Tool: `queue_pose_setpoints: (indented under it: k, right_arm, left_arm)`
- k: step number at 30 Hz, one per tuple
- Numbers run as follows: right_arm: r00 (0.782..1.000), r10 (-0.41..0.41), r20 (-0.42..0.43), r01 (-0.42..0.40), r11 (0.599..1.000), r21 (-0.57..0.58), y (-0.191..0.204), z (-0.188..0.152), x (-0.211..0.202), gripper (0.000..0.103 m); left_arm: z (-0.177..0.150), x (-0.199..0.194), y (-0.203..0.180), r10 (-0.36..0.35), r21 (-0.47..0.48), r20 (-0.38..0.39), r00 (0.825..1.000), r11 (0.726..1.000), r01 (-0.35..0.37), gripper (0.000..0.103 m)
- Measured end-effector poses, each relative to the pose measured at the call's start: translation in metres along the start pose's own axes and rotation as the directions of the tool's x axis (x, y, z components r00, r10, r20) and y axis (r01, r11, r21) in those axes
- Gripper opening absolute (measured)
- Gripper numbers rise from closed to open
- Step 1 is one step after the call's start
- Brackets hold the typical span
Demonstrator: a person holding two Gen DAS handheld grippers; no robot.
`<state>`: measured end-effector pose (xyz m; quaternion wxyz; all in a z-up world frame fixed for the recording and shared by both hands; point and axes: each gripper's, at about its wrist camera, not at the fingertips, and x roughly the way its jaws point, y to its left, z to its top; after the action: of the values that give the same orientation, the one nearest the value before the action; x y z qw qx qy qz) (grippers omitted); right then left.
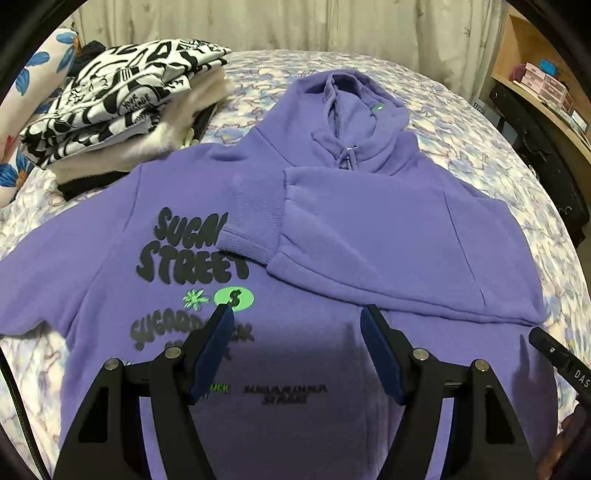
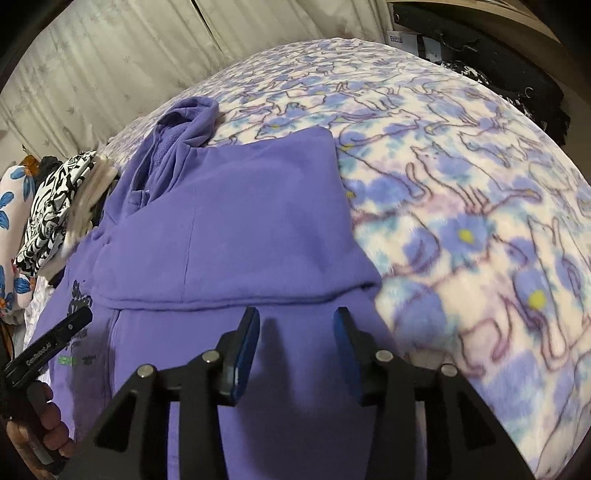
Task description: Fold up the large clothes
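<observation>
A purple zip hoodie (image 1: 332, 236) lies spread on a bed under a fleece blanket (image 2: 461, 192) printed with blue cats and flowers, its hood (image 1: 354, 103) at the far end from both claws and its black "SUGAR STREET" print (image 1: 184, 247) facing up ahead and to the left of the left claw (image 1: 297, 314). One sleeve is folded across the chest, its ribbed cuff (image 1: 255, 218) resting just over the end of the lettering, straight ahead of the left claw. That claw hovers over the lower body of the hoodie with its blue-padded fingers (image 1: 218, 343) spread wide and nothing between them. The right claw (image 2: 295, 315) likewise hangs over the hoodie near its right edge, fingers well apart and holding nothing, with the folded sleeve's lower edge (image 2: 236, 299) just ahead of the tips and bare blanket to its right. In the right wrist view the body of the left tool (image 2: 48, 347) and the hand (image 2: 48, 424) gripping it show at the lower left. Far ahead and left of the left claw sits a stack of folded clothes (image 1: 122, 107), topped by a black-and-white graphic garment, beside a blue-flowered pillow (image 1: 33, 74). Pale curtains (image 1: 280, 22) hang beyond the bed, and a wooden shelf (image 1: 535, 85) with small boxes stands far to the right.
</observation>
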<state>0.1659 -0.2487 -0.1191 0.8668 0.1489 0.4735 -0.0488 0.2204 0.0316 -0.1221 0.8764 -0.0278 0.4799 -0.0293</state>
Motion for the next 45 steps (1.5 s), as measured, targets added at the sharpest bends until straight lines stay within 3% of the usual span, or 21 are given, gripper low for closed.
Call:
queue_pose_setpoints:
  k: [10,22,33,45]
  right_arm:
    - [1.000,0.020,0.001,-0.020,1.000,0.010,0.006,-0.017,-0.030,0.042]
    - [0.999,0.028,-0.017,-0.029,0.998,-0.059,0.037,-0.046,-0.054,0.042]
    - [0.999,0.040,-0.025,-0.044,0.984,-0.173,0.087,-0.075,-0.079,0.042]
    - [0.997,0.073,0.040,-0.056,0.948,-0.313,0.172,-0.094,-0.101,0.042]
  left_arm:
    - [-0.019,-0.035,-0.003,0.047,0.020,-0.001,0.999,0.999,-0.047,0.070]
    - [-0.056,-0.083,0.013,0.016,0.001,-0.017,1.000,1.000,-0.016,0.070]
    - [-0.086,-0.132,0.067,0.038,-0.046,0.034,0.999,0.998,-0.036,0.070]
    - [-0.098,-0.147,0.135,0.036,-0.146,0.042,0.998,0.989,-0.030,0.070]
